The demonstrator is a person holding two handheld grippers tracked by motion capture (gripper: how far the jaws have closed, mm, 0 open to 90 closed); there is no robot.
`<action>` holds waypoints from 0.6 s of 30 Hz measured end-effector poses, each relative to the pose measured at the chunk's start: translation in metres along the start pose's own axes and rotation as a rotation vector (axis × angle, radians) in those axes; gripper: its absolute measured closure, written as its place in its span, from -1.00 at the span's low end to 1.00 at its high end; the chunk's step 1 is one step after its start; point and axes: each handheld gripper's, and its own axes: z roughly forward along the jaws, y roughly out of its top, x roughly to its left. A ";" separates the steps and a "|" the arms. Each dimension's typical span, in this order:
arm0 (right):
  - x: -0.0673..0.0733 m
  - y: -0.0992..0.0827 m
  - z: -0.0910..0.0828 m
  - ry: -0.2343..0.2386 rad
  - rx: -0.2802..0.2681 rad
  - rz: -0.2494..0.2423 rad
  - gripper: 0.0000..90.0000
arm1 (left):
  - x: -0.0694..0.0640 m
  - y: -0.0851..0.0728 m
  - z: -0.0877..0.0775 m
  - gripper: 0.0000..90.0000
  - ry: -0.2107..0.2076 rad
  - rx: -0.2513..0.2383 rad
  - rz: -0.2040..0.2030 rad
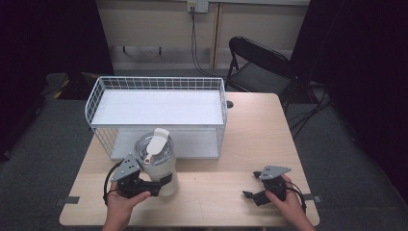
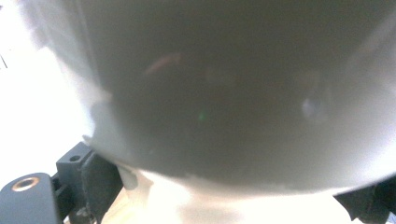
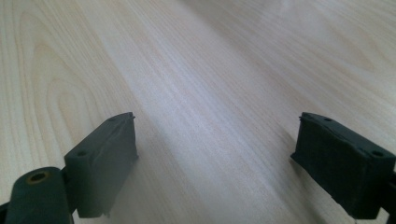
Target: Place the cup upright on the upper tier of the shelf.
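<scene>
Your table (image 1: 250, 139) is a pale wood slab with rounded corners and a fine straight grain, which runs clear under the right gripper view. At its far left stands a white wire rack (image 1: 156, 113), box-shaped, made of thin grid mesh, with two flat white shelves, one above the other. Just near of the rack, at the table's near left, sits the tumbler (image 1: 158, 161): a smooth cream-white cylinder with a clear round lid and a flat cream flip tab raised on top. In the left gripper view its curved, glossy wall (image 2: 224, 93) looms close and blurred.

Your left gripper (image 1: 154, 186), matte black with a grey three-cornered plate on top, clasps the tumbler's lower body from the left, a black jaw lying on either side of the wall. Your right gripper (image 1: 250, 192) rests at the near right, well apart from the tumbler. Its blocky, rubbery black jaws are spread wide over bare wood, with nothing between them.
</scene>
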 end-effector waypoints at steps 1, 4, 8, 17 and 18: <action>0.000 0.000 0.000 0.000 0.000 0.000 -0.73 | 0.001 0.002 0.000 -0.80 0.001 -0.007 0.002; 0.000 0.000 0.000 0.000 0.000 0.000 -0.73 | 0.004 0.007 -0.003 -0.80 0.008 -0.005 -0.003; 0.000 0.000 0.000 0.000 0.000 0.000 -0.73 | 0.006 0.014 -0.004 -0.80 0.012 0.004 0.001; 0.000 0.000 0.000 0.000 0.000 0.000 -0.73 | 0.006 0.027 -0.003 -0.80 0.018 -0.003 -0.022; 0.000 0.000 0.000 0.000 0.000 0.000 -0.73 | 0.007 0.028 -0.004 -0.79 0.018 -0.002 -0.020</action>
